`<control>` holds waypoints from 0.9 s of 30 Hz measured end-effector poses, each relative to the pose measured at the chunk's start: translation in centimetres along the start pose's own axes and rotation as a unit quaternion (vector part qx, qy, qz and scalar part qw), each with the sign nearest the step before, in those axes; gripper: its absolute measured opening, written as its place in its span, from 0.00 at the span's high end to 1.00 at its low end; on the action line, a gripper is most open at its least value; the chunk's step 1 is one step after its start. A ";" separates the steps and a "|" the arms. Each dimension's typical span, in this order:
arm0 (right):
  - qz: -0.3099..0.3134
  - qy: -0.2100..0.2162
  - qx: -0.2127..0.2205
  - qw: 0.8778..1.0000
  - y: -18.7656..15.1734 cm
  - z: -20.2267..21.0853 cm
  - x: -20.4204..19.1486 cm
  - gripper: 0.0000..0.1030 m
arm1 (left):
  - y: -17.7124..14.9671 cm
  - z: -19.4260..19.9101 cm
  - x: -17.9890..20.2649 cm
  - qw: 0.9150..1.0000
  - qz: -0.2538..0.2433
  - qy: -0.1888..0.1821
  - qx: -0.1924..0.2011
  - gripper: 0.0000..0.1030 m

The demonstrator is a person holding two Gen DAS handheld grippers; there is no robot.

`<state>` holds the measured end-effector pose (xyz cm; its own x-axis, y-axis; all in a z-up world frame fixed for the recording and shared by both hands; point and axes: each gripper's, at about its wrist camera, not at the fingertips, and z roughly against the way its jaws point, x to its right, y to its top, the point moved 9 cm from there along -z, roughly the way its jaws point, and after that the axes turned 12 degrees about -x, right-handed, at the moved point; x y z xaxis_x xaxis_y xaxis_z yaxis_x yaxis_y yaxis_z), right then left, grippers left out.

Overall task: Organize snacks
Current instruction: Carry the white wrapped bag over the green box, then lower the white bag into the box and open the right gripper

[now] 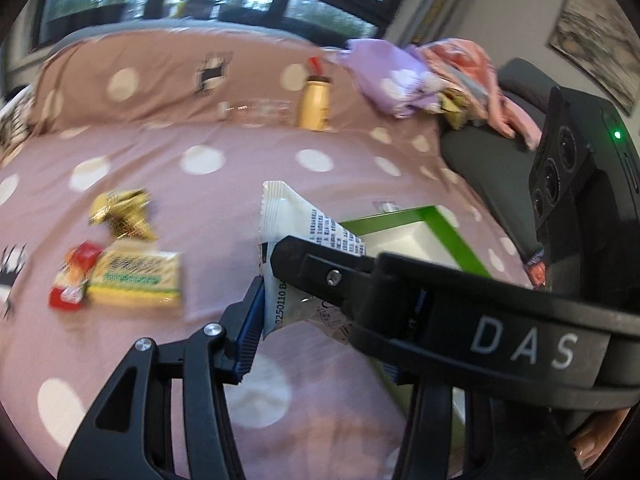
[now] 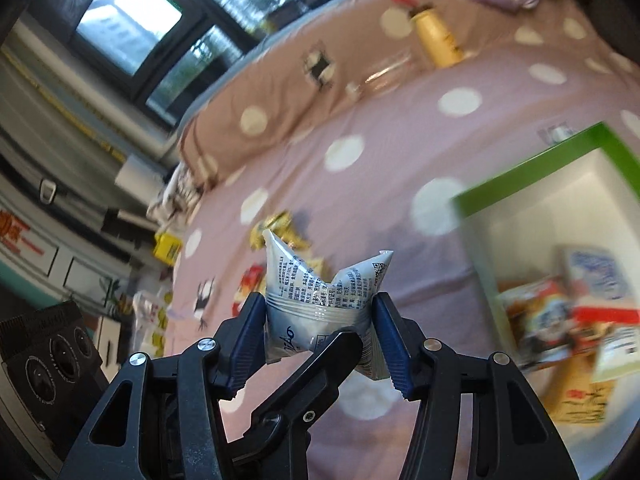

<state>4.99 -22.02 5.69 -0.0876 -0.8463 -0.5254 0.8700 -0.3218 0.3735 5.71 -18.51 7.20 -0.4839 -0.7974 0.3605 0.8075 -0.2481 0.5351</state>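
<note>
A white snack packet with black print is lifted above the pink dotted bedsheet. My left gripper is shut on it; only its left blue pad shows, pressed on the packet's edge. The right gripper's black body crosses in front and hides the other pad. In the right wrist view my right gripper squeezes what looks like the same packet between both blue pads, crumpling it. A black finger of the left gripper lies across it.
A green-rimmed white box at the right holds several snack packs; its rim also shows behind the packet. On the sheet lie a yellow-green pack, a red pack and a gold wrapper. A yellow bottle and piled clothes sit far back.
</note>
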 end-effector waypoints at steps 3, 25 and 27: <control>-0.020 -0.013 0.023 0.999 0.6 2.0 2.1 0.43 | 0.7 -1.0 2.4 1.000 -0.025 -0.018 -0.005 0.53; -0.199 -0.033 0.038 0.979 0.7 6.1 16.6 0.43 | 0.4 -11.5 11.5 0.987 -0.089 -0.055 -0.125 0.54; -0.209 -0.031 0.030 0.977 0.5 5.7 17.4 0.43 | 0.1 -12.0 11.5 0.986 -0.087 -0.056 -0.134 0.54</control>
<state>1.16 -39.35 1.13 -0.4591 -0.6595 -0.5953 0.7222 -0.6673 0.1823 4.29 -34.33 2.22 -0.6445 -0.6688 0.3706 0.7621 -0.5232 0.3813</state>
